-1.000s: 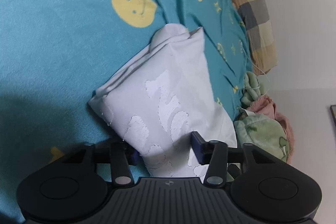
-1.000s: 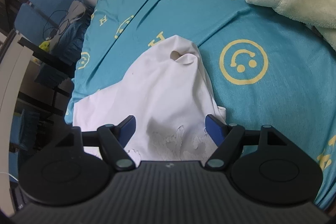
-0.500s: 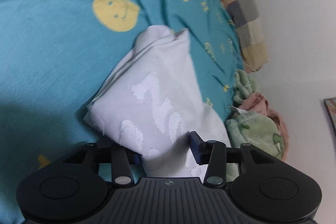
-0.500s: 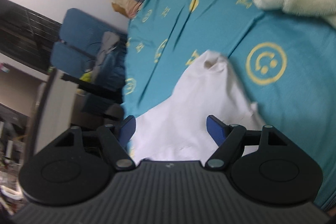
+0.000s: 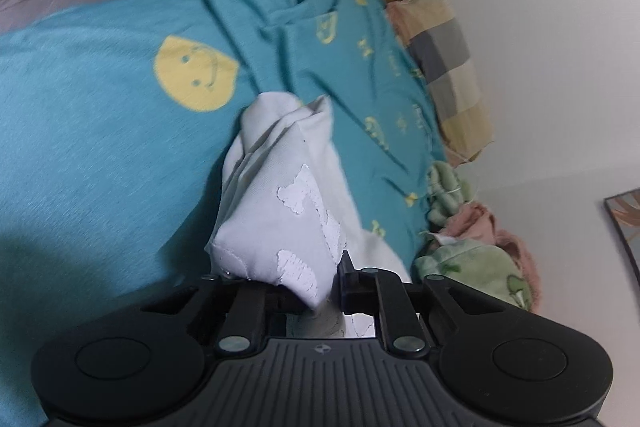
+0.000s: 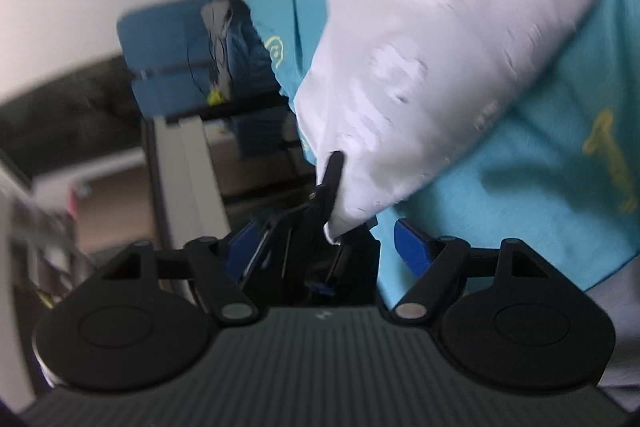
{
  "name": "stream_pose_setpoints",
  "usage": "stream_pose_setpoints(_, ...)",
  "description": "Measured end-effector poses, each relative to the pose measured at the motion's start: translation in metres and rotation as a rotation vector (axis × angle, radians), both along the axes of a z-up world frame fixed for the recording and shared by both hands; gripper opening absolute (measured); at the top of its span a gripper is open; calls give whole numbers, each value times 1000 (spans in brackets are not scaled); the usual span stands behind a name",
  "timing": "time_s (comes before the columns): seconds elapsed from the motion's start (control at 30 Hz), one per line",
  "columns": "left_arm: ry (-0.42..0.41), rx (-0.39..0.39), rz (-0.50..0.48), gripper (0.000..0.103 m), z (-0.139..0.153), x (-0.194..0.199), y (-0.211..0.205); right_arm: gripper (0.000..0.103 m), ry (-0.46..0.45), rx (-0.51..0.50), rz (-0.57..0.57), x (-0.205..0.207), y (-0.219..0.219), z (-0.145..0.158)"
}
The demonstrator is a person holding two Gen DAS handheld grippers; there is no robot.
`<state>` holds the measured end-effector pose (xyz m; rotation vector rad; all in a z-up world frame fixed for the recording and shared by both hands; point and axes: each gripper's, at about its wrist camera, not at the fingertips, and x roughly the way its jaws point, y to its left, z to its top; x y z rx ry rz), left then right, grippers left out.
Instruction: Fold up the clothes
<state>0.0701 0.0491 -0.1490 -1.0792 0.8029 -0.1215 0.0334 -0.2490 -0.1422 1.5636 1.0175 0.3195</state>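
Bedroom, teal smiley-print bedsheet (image 5: pixel 100 155) across bed. White garment (image 5: pixel 280 211) lies bunched mid-sheet, near corner raised. Left gripper (image 5: pixel 320 291) closing, jaws pinching that corner. Right gripper (image 6: pixel 324 247) spread wide, nothing between pads, beside same corner; view blurred, contact unclear. Advice: finish pinch through all layers, grab second corner before lifting.

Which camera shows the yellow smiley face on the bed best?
The left wrist view: the yellow smiley face sits whole on the teal sheet, beside the white garment. The blurry right wrist view shows no clear smiley.
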Motion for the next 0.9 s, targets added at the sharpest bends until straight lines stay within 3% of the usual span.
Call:
stream_pose_setpoints(0.2,-45,14,-3,14,9,-5,-6,80,79,-25,-92,2,-3,-19)
stream_pose_setpoints(0.3,-43,-8,7,14,7,-5,-4,80,88,-85,-119,6,-3,-22)
stream_pose_setpoints(0.47,-51,-8,9,13,10,-8,-1,80,106,-196,-275,-2,-22,-20)
stream_pose_setpoints(0.6,-55,-6,3,13,13,-9,-2,62,114,-260,-330,-5,-30,-18)
stream_pose_setpoints(0.73,-59,16,-7,13,14,-9,-4,36,61,-352,-321,-4,-28,-10)
stream_pose_setpoints(0.9,-69,45,-34,13,32,-21,-8,30,7,-417,-318,-10,-32,8)
